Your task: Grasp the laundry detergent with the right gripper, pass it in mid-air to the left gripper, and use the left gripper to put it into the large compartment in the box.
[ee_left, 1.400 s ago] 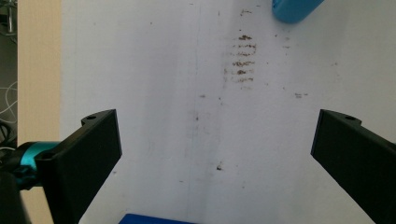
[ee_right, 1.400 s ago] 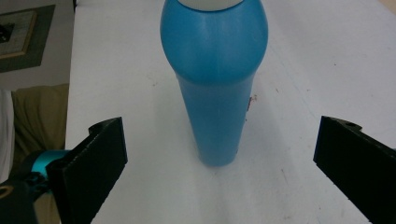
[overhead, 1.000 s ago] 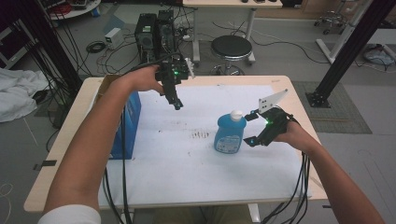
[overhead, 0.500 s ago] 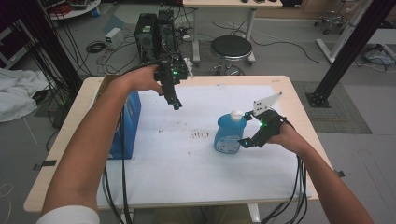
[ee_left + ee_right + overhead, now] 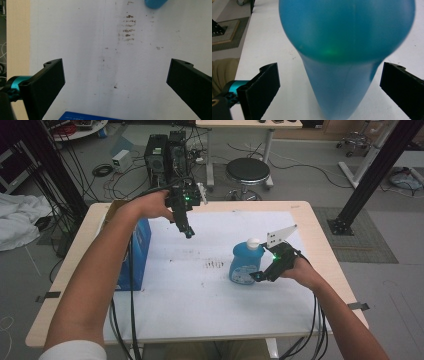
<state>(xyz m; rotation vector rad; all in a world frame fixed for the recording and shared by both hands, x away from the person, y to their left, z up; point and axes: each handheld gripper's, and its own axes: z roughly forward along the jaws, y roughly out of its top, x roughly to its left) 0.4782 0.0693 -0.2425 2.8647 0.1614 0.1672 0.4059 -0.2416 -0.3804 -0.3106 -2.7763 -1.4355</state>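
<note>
A blue bottle (image 5: 243,261) with a white cap stands upright on the white sheet, right of the middle. My right gripper (image 5: 259,275) is low at the bottle's base on its right side. In the right gripper view the bottle (image 5: 337,62) looms close between the two wide-apart jaws, untouched by either; the gripper (image 5: 329,87) is open. My left gripper (image 5: 189,231) hangs above the sheet's far left part, pointing down. Its own view has the open gripper (image 5: 113,82) over bare stained paper, with the bottle's edge (image 5: 154,3) at the top.
A blue box (image 5: 134,251) stands at the table's left side, under my left forearm; its top edge (image 5: 82,116) is at the bottom of the left gripper view. Dark smudges (image 5: 215,265) mark the sheet's middle. Beyond the table are a stool (image 5: 246,170) and computer cases (image 5: 165,150).
My right gripper has dropped lower and moved in toward the bottle's base, bringing the bottle between its jaws. The left gripper has stayed nearly still.
</note>
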